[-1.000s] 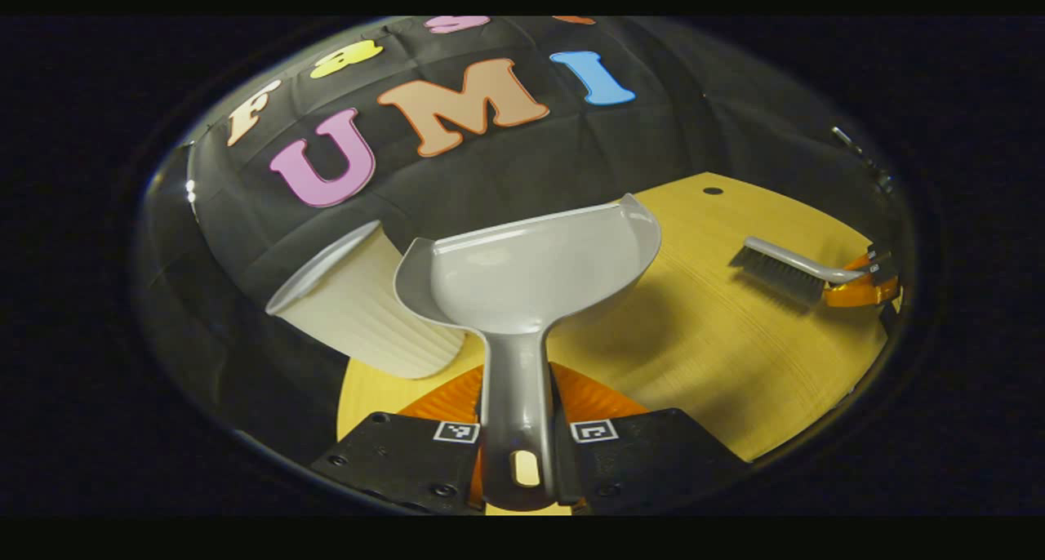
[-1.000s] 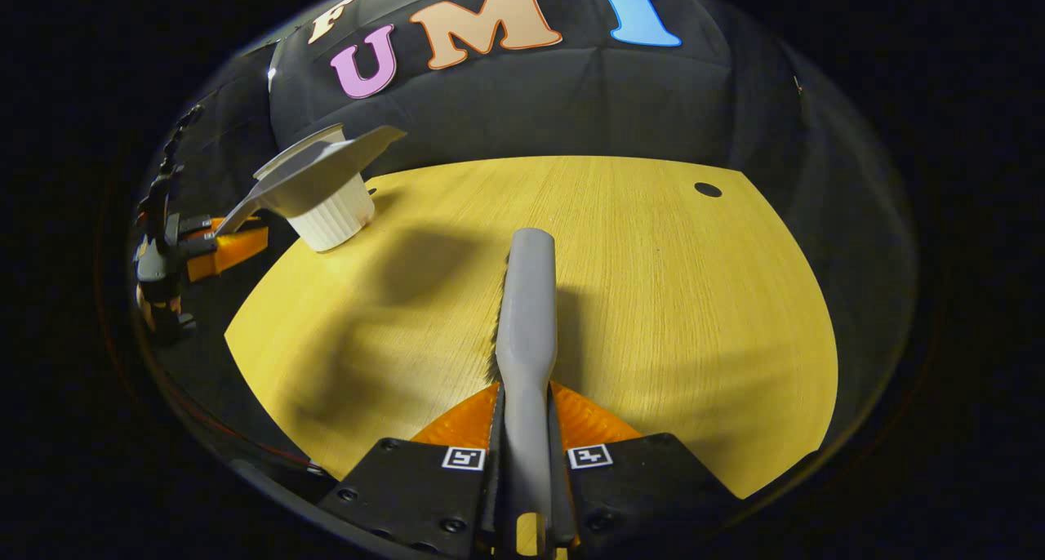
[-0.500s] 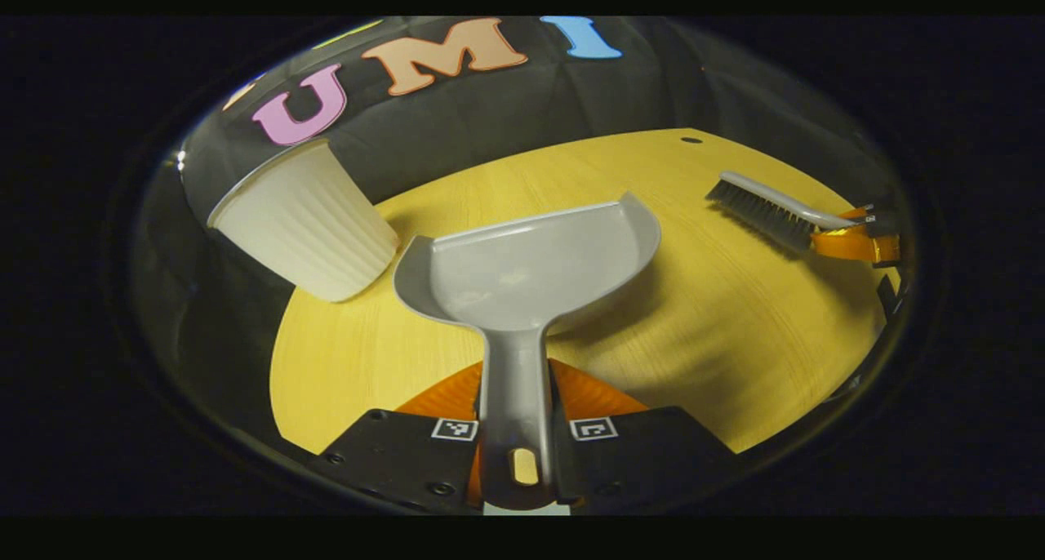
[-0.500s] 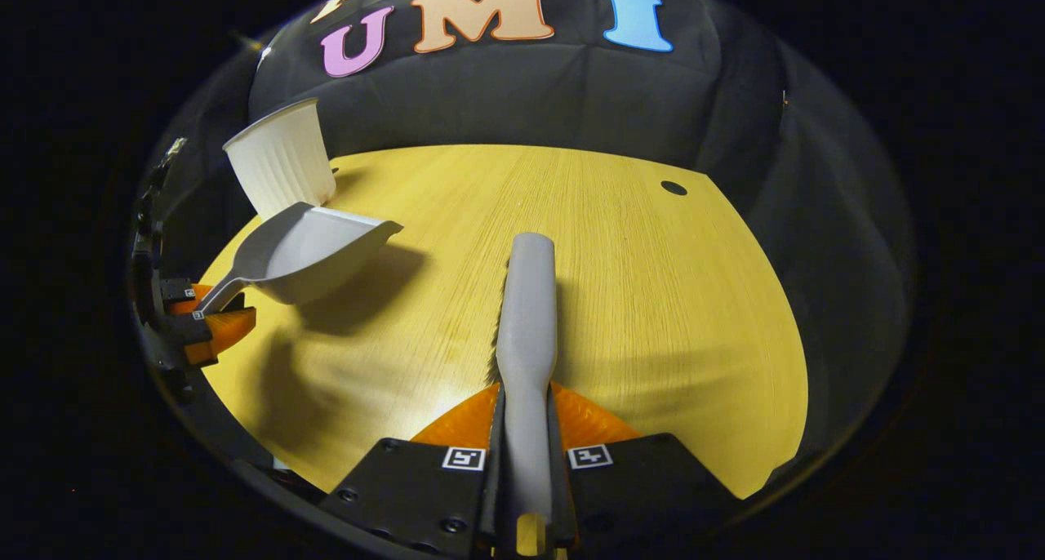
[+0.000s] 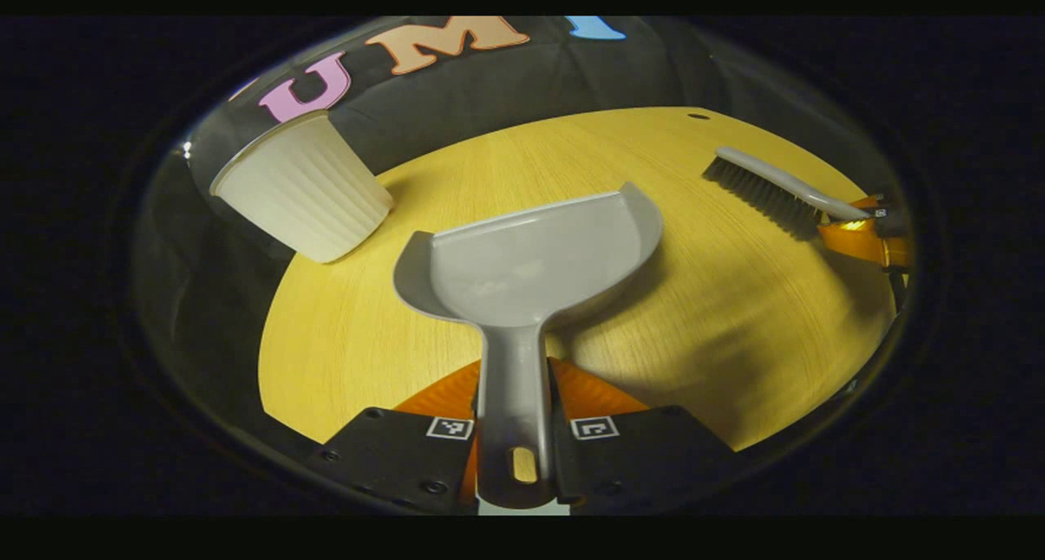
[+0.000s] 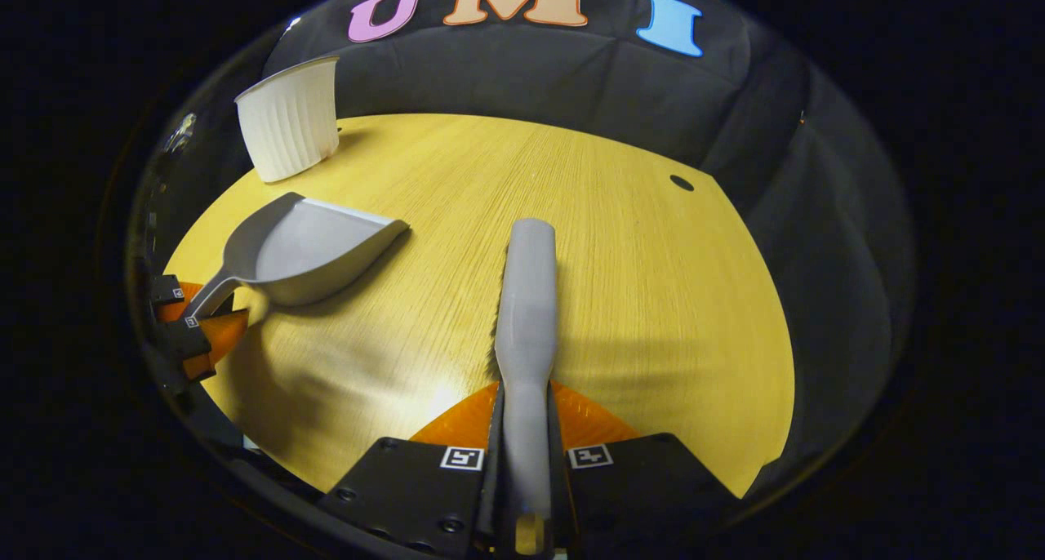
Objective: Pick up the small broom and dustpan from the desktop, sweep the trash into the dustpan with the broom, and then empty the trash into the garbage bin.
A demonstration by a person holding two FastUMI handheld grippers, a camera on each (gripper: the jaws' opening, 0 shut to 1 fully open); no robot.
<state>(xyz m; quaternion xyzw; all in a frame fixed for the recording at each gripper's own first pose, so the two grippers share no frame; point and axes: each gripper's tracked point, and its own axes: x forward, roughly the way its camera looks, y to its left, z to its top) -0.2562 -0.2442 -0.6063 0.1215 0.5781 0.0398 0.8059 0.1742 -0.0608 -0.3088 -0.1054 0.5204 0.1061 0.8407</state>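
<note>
Left gripper pinched on the dustpan handle, a finger pressed to each side. Pan reaching forward over the bench, scoop side up, nothing visible in it; whether the front lip touches the wood cannot be told. In the right gripper view, same dustpan near the left edge of the bench, lip pointing toward the middle, shadow close beneath, left gripper at the handle end by the left edge.

Right gripper clamped on the broom handle, both fingers tight against it. Broom stretched straight ahead over the middle of the bench, bristles just peeking out along its left side. In the left gripper view, broom over the far right part of the bench, bristles down, tilted, right gripper holding its near end at the right edge.

Bin upright at the far left corner, ribbed, pale, well apart from the broom and beyond the dustpan. In the left gripper view, bin at the same corner, left of the pan. Small dark hole near the far right edge.
</note>
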